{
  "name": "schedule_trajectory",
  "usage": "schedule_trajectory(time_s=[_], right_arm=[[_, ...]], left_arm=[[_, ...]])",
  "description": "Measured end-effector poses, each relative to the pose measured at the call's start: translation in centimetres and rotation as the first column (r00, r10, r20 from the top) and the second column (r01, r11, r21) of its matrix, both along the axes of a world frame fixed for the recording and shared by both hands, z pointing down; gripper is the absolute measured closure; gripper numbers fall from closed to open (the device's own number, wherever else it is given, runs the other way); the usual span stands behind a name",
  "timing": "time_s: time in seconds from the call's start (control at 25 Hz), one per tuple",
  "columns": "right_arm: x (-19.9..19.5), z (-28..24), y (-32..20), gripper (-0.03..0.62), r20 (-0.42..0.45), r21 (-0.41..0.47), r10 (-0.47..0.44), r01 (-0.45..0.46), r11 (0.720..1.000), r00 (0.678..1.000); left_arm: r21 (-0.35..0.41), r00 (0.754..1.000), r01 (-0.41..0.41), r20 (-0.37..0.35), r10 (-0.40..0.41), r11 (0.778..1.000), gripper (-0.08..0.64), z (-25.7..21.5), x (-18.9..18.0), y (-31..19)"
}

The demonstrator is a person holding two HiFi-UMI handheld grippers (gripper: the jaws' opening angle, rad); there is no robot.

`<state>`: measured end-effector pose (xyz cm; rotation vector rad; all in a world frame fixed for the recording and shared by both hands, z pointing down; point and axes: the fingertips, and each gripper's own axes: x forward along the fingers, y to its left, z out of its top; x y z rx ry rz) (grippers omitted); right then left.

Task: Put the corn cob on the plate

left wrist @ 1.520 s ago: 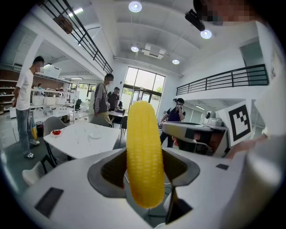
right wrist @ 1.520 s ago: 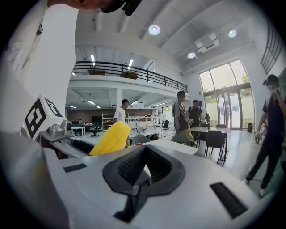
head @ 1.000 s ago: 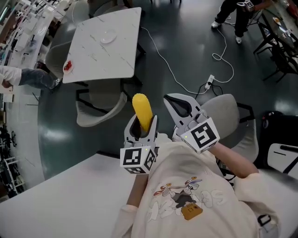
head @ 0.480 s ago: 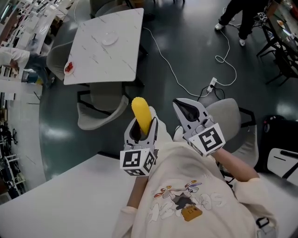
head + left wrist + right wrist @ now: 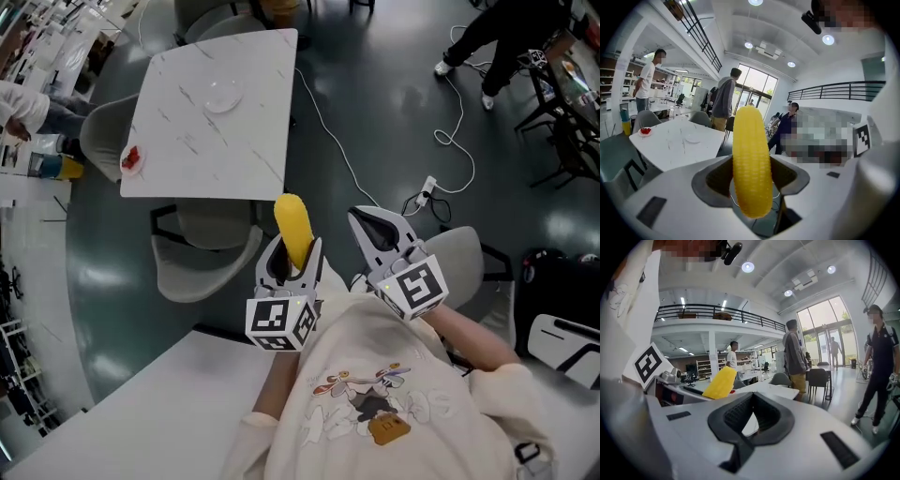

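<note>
Corn cob [image 5: 292, 225] stands upright, clamped in my left claw [image 5: 298, 255], carried above the floor. The right claw [image 5: 380, 230] is closed on nothing. Compared with a second ago, the white worktop [image 5: 178, 159] with the plate [image 5: 223, 94] has come nearer. I judge the approach is under way, and the placing remains.

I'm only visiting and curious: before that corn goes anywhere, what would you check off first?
1. Corn cob clamped in the left gripper's jaws: ok.
2. Plate on the white table bare: ok.
3. Plate within reach: not ok, it sits far ahead.
4. Right gripper empty, jaws together: ok.
5. Way there free: not ok, a chair stands between and a cable trails on the floor nearby.
</note>
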<state>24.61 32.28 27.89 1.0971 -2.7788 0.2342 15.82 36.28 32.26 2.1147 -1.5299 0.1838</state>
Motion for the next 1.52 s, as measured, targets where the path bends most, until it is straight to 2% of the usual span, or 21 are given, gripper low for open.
schedule_trajectory(time_s=[0.4, 0.56, 0.8, 1.12, 1.52], right_arm=[[-8.1, 1.8, -11.8, 0.601, -0.063, -0.065, 0.026, -0.030, 0.997, 0.998], [-11.3, 1.9, -15.7, 0.600, -0.077, -0.061, 0.041, -0.046, 0.997, 0.996], [-15.0, 2.7, -20.4, 0.600, -0.101, -0.104, 0.079, -0.090, 0.990, 0.992], [-17.3, 2.0, -24.5, 0.601, -0.099, -0.069, 0.114, -0.121, 0.990, 0.989], [-17.4, 2.7, -26.3, 0.601, -0.093, -0.081, 0.121, -0.128, 0.988, 0.988]], left_arm=[[-0.041, 1.000, -0.019, -0.016, 0.018, 0.999, 0.311, 0.6, -8.4, -12.1], [-0.055, 0.999, -0.039, -0.028, 0.038, 0.998, 0.311, 1.2, -11.6, -15.8], [-0.053, 0.997, -0.060, -0.060, 0.056, 0.997, 0.311, 1.1, -14.7, -19.8], [-0.029, 0.997, -0.059, -0.055, 0.058, 0.998, 0.311, 0.5, -17.7, -22.8], [-0.044, 0.997, -0.049, -0.070, 0.046, 0.998, 0.311, 1.2, -17.8, -25.3]])
